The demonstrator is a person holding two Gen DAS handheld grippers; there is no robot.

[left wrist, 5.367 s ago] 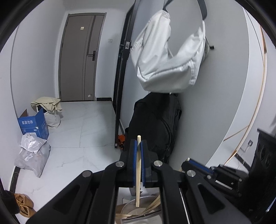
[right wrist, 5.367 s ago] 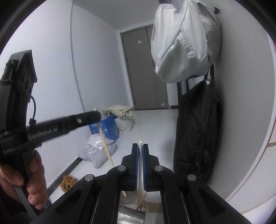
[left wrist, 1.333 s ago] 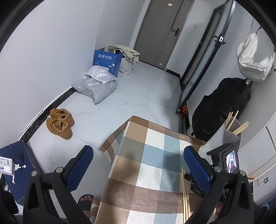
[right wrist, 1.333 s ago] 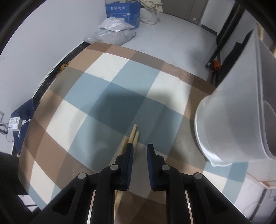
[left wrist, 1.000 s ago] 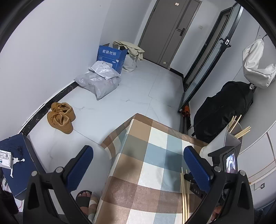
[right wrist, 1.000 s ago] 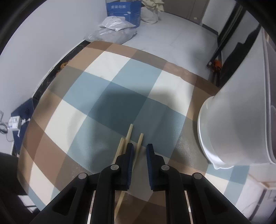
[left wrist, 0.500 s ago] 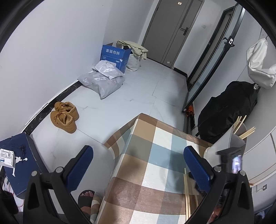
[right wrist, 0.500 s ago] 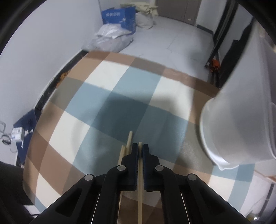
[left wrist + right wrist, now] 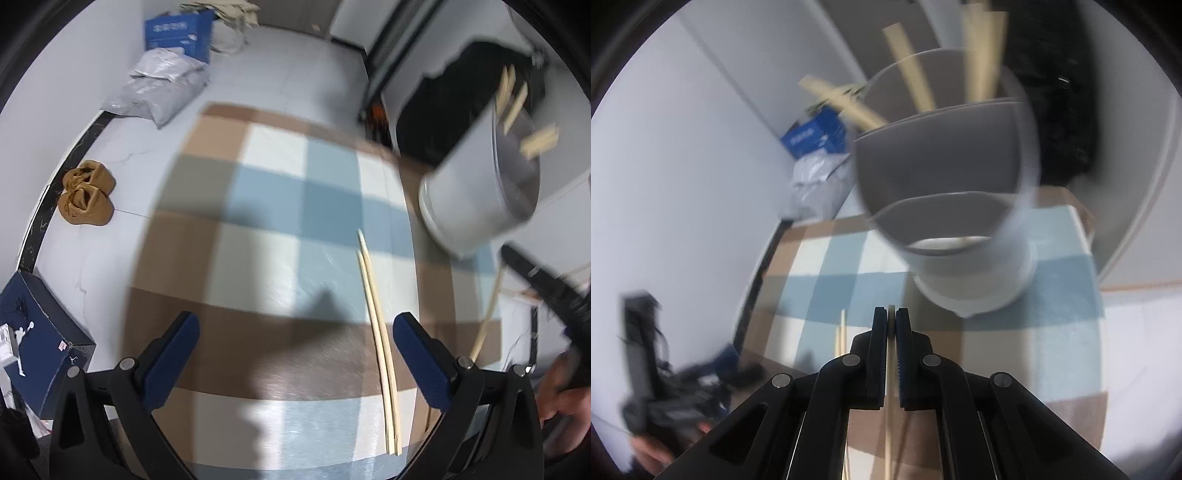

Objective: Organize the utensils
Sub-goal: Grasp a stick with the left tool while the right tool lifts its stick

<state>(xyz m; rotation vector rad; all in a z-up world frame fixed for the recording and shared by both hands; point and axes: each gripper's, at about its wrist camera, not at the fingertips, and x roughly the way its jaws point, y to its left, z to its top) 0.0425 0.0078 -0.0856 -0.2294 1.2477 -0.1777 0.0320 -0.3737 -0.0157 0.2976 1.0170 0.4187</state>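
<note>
Pinching one chopstick [image 9: 891, 314], the right claw [image 9: 891, 328] should tip it upright over the holder [image 9: 945, 192], while the left claw [image 9: 295, 339] hangs spread above two more [image 9: 380, 332].

A home entryway is suggested by the white tiled floor [image 9: 288, 70], 2 tan slippers [image 9: 85, 199] left by the wall, a blue carton [image 9: 179, 31], and a table under a checked cloth [image 9: 266, 206].
</note>
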